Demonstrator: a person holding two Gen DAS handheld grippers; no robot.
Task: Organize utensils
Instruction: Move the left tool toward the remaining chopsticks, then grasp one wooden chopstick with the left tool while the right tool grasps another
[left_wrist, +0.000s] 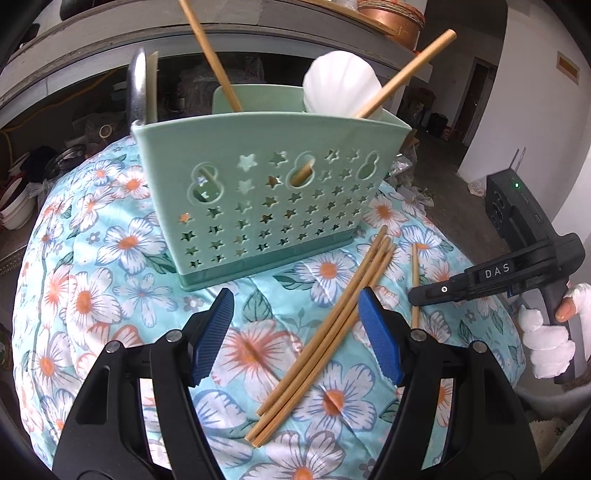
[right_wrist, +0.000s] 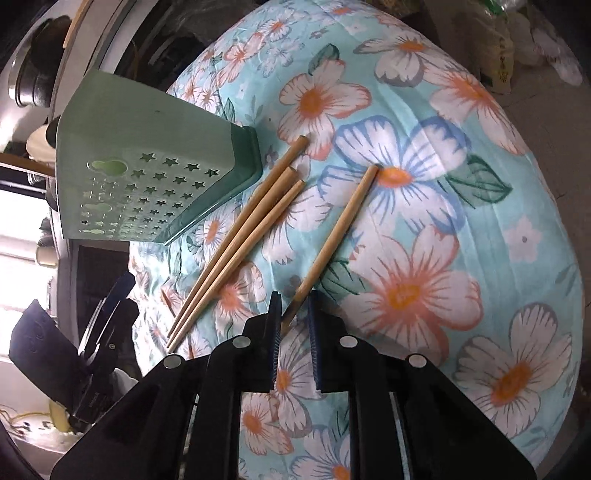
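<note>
On a counter spread with a pale blue cloth printed with white and orange flowers (left_wrist: 110, 295), a mint-green plastic utensil caddy pierced with star-shaped holes (left_wrist: 273, 177) stands upright toward the left. At its left end a metal utensil handle (left_wrist: 136, 88) rises, then two tan bamboo chopsticks leaning out of the top (left_wrist: 212, 55), with a white shell-shaped plastic piece (left_wrist: 340, 86) between them. Just right of the caddy's base, three tan bamboo chopsticks lying side by side (left_wrist: 325, 332) rest on the cloth, touching one another. The left gripper (left_wrist: 295, 332) hangs above them with its blue ribbed fingers (left_wrist: 212, 339) spread wide and released, nothing pressed between them. Further right, well apart from the three, a single tan bamboo chopstick (right_wrist: 332, 243) has its thin end between the fingers of the right gripper (right_wrist: 294, 317); the fingers are clenched narrowly on that chopstick's tip. In the left wrist view, a hand in a white glove (left_wrist: 546, 343) grasps that gripper's black handle at the far right.
</note>
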